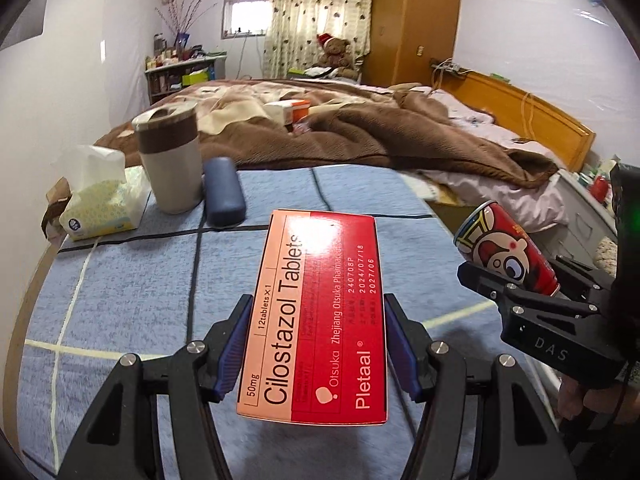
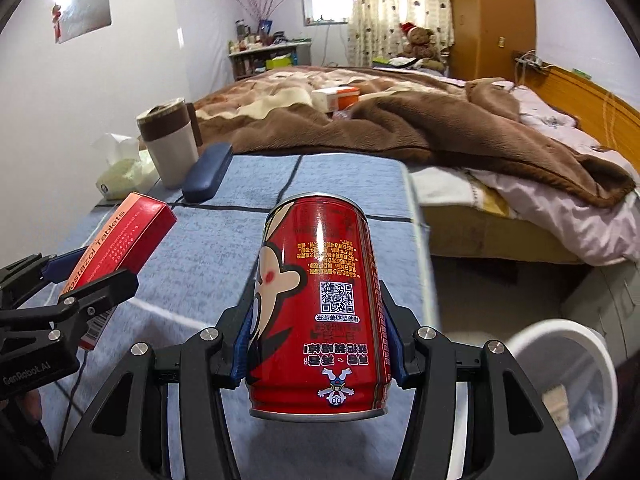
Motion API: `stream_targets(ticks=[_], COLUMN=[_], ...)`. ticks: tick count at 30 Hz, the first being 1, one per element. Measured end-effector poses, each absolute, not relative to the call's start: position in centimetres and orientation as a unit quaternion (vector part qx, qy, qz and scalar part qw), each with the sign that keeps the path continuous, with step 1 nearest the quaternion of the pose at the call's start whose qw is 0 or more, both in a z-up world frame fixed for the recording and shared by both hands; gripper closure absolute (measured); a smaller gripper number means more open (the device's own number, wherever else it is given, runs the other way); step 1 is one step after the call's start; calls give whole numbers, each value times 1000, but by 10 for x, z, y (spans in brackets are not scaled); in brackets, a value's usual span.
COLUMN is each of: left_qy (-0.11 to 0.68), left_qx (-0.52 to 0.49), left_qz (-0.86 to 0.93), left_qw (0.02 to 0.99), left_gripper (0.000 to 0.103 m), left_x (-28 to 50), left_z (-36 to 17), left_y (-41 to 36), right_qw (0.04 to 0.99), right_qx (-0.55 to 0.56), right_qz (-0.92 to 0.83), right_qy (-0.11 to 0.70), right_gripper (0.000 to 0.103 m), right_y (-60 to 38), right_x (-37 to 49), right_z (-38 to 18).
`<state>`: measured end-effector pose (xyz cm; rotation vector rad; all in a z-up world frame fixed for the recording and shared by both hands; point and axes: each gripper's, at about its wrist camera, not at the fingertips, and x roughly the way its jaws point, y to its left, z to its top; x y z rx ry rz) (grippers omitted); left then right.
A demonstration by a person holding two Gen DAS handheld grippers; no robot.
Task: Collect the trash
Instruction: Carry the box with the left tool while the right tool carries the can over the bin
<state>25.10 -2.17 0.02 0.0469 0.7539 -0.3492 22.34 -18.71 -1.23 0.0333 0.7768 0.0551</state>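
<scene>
Trash sits in both grippers: a tablet box (image 1: 316, 316) in the left and a red drink can (image 2: 316, 304) in the right. The left gripper (image 1: 316, 350) is clamped on the box, its blue pads (image 1: 232, 354) pressed against the two long side edges. The box lies flat with its printed face up, and its long axis runs straight forward along the fingers, away from the camera, the far end over the blue checked tablecloth (image 1: 140, 300). From the right wrist view the same box slants up and to the right out of the left gripper.

The right gripper (image 2: 318, 344) is clamped on the can, one blue pad (image 2: 242, 344) on each side of its body. The can lies on its side with its long axis pointing forward along the fingers; one end rim faces the camera and the other points toward the bed (image 2: 400, 120). Its printing reads upside down in the right wrist view. In the left wrist view the can shows at the right, tilted up and to the left.

On the far part of the tablecloth stand a beige cup (image 1: 172, 160) with a brown band, a dark blue case (image 1: 223, 192) just beside it, and a tissue pack (image 1: 100, 204) to the left. A white bin (image 2: 568, 392) stands on the floor below the right gripper, to the right of the table.
</scene>
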Motion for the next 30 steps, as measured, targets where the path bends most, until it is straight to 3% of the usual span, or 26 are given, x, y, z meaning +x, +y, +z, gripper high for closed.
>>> stream_targets(ticks=[17,30], left_qy=[316,321], left_qx=[35,60], left_qz=[-252,-332], left_qw=[914,885], left_gripper=[39,39], left_x=[178,148], left_z=[33,26], left_y=[-87,-174], right_qw=[941,924], right_qx=[34,63], right_qz=[-46,-131], right_qy=[334,354], right_gripper=[49,49], right_y=[-252,-319], right_x=[141,104], right_z=[17,1])
